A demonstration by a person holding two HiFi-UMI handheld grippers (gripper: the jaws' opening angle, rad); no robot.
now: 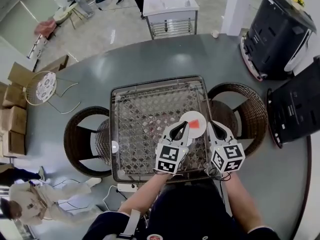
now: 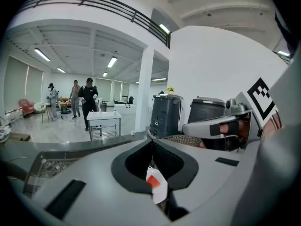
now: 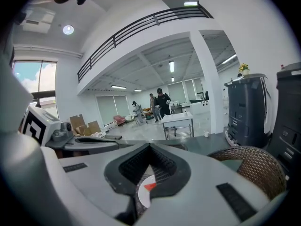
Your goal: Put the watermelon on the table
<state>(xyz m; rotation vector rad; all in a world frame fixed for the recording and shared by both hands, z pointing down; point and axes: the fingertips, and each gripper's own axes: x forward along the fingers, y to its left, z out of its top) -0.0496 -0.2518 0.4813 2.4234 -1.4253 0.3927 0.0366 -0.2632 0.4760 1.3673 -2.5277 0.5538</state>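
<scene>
The left gripper [image 1: 182,129] is hovering over the near right part of the table [image 1: 150,86] with its jaws pressed together on nothing. The right gripper [image 1: 210,127], just beside it on the right, is also showing its jaws pressed together and empty. Between the two tips and below them, the watermelon [image 1: 195,124] is lying on a white plate [image 1: 187,117], which is sitting on the table near its right edge. Wicker chairs [image 1: 79,140] are standing at the table's left and right sides.
</scene>
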